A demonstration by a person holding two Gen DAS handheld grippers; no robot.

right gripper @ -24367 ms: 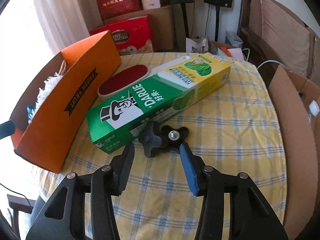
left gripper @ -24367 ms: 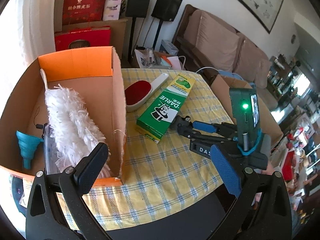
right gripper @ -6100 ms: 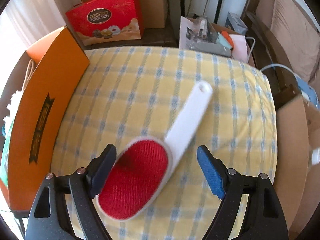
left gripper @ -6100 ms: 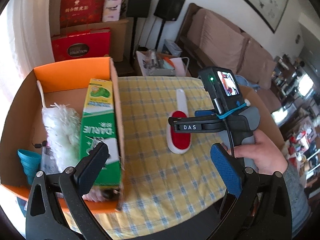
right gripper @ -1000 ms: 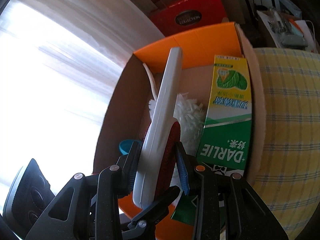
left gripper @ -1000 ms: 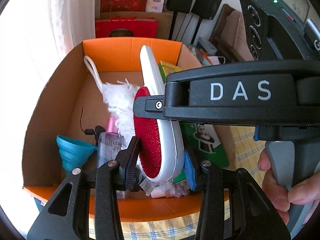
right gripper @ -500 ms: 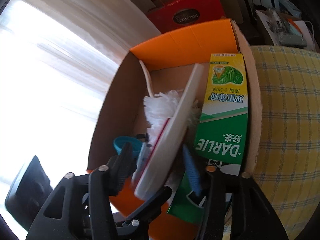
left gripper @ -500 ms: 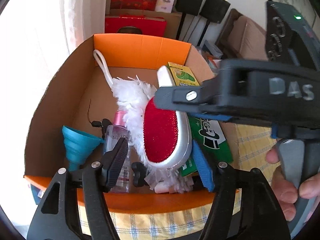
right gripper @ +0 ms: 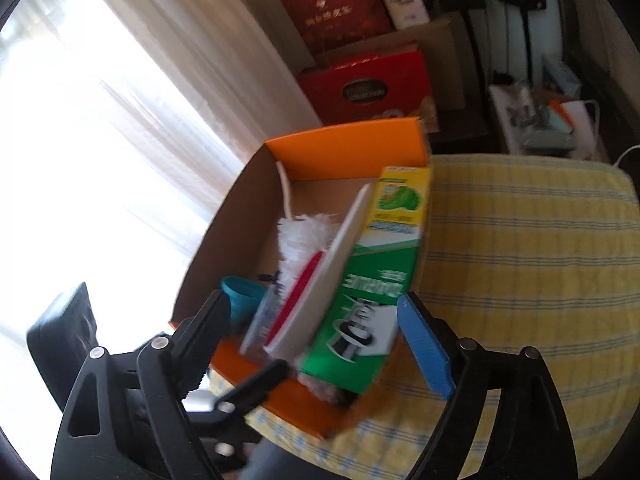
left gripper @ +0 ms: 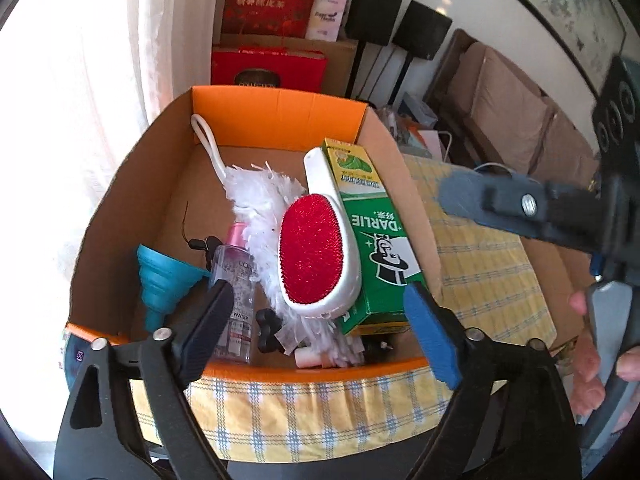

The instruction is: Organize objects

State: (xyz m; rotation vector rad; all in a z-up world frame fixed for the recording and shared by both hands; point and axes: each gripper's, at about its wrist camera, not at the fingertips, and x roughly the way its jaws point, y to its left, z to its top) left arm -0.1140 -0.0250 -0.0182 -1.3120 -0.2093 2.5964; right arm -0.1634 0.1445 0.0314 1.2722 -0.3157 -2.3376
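Lint brush lying in cardboard box, red side up, propped on white duster and green toothpaste box. Left claw and right claw both opening, nothing gripped, hovering above box edge.

— What's behind the table?
— Two red gift boxes, one stacked above the other, black speakers on stands, and a brown sofa.
— And the window?
— White curtains, brightly lit. A yellow checked tablecloth covers the table.
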